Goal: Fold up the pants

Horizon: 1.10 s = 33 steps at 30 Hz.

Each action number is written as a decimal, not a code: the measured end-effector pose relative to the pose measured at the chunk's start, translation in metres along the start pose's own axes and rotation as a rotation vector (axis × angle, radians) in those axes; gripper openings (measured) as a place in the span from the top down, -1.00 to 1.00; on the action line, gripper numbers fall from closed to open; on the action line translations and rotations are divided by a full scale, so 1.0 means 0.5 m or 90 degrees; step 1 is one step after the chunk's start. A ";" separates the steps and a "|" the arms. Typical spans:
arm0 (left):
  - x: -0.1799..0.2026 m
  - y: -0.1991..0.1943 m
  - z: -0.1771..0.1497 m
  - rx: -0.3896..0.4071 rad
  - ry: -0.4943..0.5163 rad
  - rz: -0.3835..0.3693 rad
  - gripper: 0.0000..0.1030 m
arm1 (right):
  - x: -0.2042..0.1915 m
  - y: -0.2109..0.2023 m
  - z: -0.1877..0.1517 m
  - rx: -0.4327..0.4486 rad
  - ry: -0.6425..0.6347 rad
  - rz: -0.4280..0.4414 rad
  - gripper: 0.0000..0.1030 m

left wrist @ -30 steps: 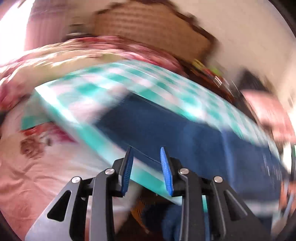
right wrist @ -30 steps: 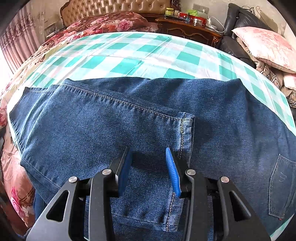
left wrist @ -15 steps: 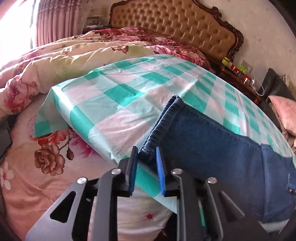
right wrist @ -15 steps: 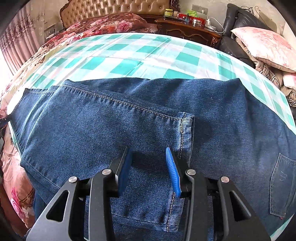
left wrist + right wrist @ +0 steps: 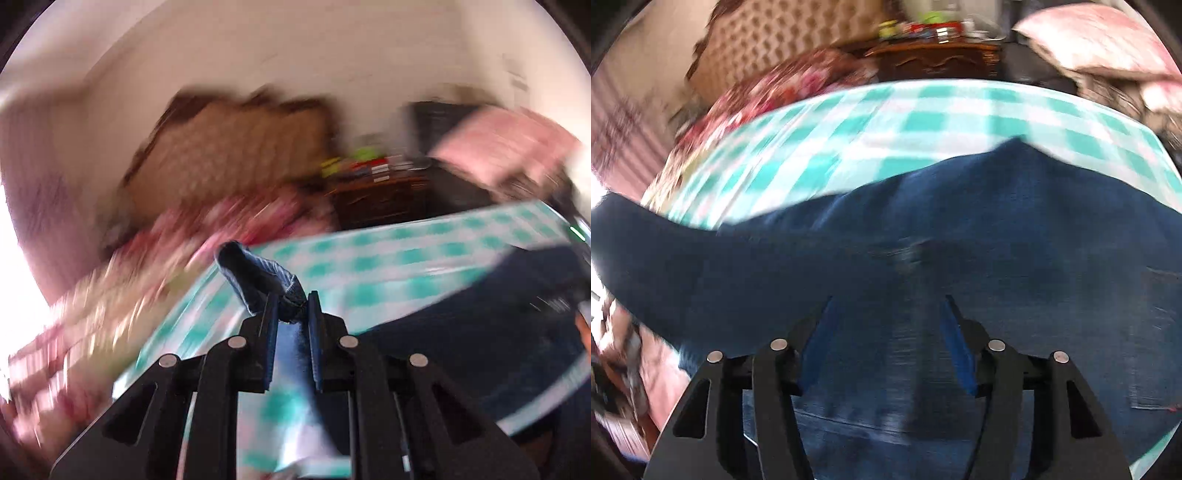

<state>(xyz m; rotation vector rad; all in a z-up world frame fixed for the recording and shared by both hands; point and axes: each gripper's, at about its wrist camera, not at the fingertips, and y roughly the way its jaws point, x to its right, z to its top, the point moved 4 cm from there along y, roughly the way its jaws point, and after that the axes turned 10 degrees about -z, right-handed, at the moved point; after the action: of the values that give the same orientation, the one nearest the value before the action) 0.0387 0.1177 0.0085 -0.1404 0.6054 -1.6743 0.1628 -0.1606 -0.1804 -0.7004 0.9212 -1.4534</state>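
Now left gripper pinches jeans (right gripper gaping).

A teal-and-white checked cloth covers the work surface, with a red floral quilt at its ten o'clock edge. Behind that stands a tan tufted headboard; a dark wooden nightstand sits at twelve o'clock, and a pink floral pillow lies at two o'clock

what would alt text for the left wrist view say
The left gripper pinches a bunched end of blue jeans, lifted above a teal checked cloth. Behind, motion-blurred, are a tufted headboard and floral bedding.
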 end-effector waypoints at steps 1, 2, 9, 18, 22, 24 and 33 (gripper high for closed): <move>0.071 -0.001 0.016 0.013 0.036 -0.022 0.70 | 0.039 -0.008 0.004 0.000 0.034 -0.001 -0.14; 0.160 0.001 0.026 0.029 0.075 -0.052 0.69 | 0.061 -0.014 0.006 0.001 0.053 0.000 -0.15; 0.623 0.118 -0.152 -0.049 0.293 -0.213 0.60 | 0.205 -0.020 -0.014 -0.010 0.153 -0.024 -0.16; 0.558 0.093 -0.156 -0.056 0.179 -0.219 0.11 | 0.154 -0.003 0.008 -0.033 0.122 0.086 -0.16; 0.541 0.129 -0.158 -0.077 0.152 -0.212 0.35 | 0.061 0.020 0.045 -0.059 0.058 0.126 -0.15; 0.547 0.155 -0.162 -0.097 0.138 -0.223 0.67 | 0.026 0.041 0.058 -0.072 0.028 0.122 -0.15; 0.531 0.176 -0.173 -0.097 0.099 -0.275 0.70 | -0.045 0.098 0.062 -0.079 -0.068 0.037 0.56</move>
<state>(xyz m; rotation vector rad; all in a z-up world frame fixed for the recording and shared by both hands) 0.0255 -0.1141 -0.1702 -0.2680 0.8655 -2.0676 0.2166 -0.1409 -0.2048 -0.8279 0.9465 -1.3029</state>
